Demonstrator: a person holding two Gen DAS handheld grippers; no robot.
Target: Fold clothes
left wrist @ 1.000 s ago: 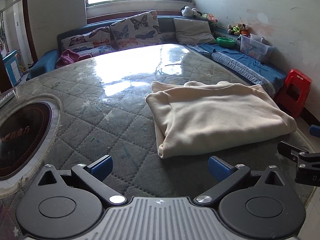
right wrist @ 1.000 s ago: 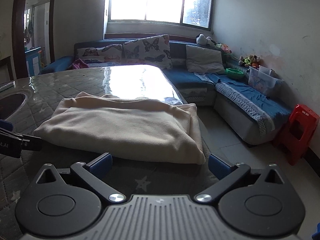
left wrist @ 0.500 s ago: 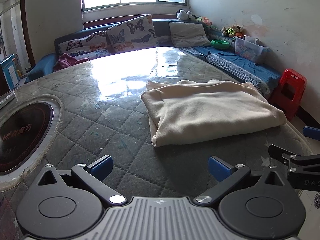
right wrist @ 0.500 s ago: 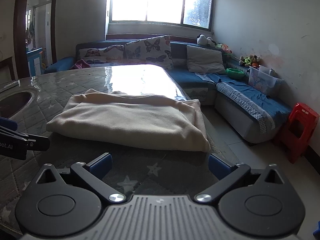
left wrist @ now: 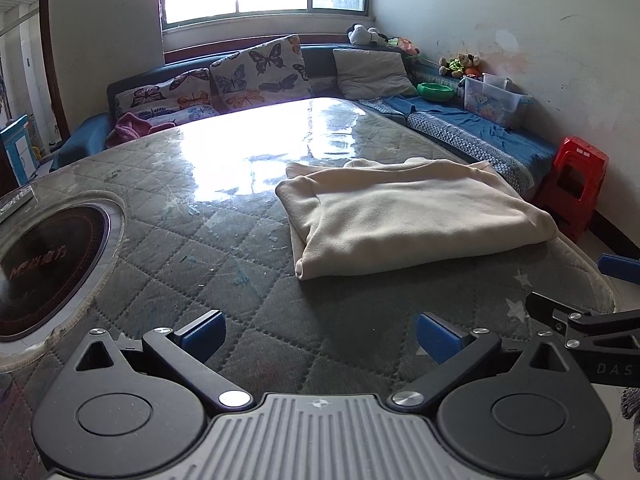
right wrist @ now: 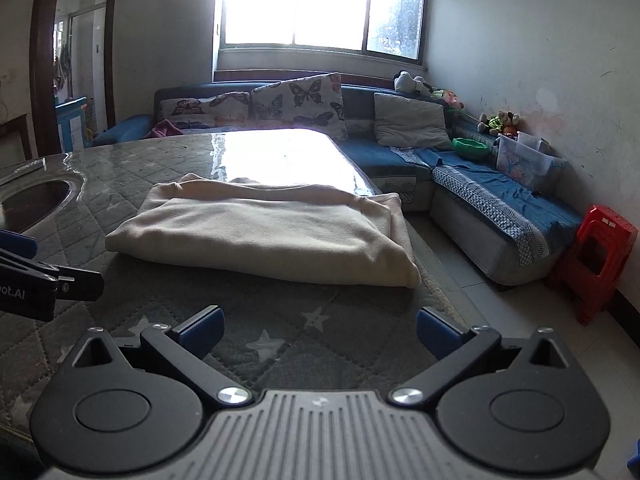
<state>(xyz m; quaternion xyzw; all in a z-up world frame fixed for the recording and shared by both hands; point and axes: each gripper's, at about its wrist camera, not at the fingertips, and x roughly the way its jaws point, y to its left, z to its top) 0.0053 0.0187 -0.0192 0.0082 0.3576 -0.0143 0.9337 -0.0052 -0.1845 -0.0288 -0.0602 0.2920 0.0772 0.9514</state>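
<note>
Cream garment (left wrist: 404, 220) lies folded into a flat rectangle on the quilted desk (left wrist: 200, 248), near the desk edge that faces the red stool (left wrist: 572, 184); my left gripper (left wrist: 320, 334) and right gripper (right wrist: 320, 334) hover short of the garment, apart from it; fingers (left wrist: 200, 332) of both are released, spread wide and grasping nothing. Long axis of the garment runs across both views, from the induction plate (left wrist: 48, 264) side toward the stool side; the rounded fold faces me, while looser layered edges point toward the sofa (right wrist: 460, 184). I judge the fold nearly done, perhaps one more halving or a tidy left; to do it well I would take the two corners of one short end together, pinching all layers, lift evenly and lay them flush on the far end, so the underlayer peeking out beside the sofa-facing edge does not skew.
</note>
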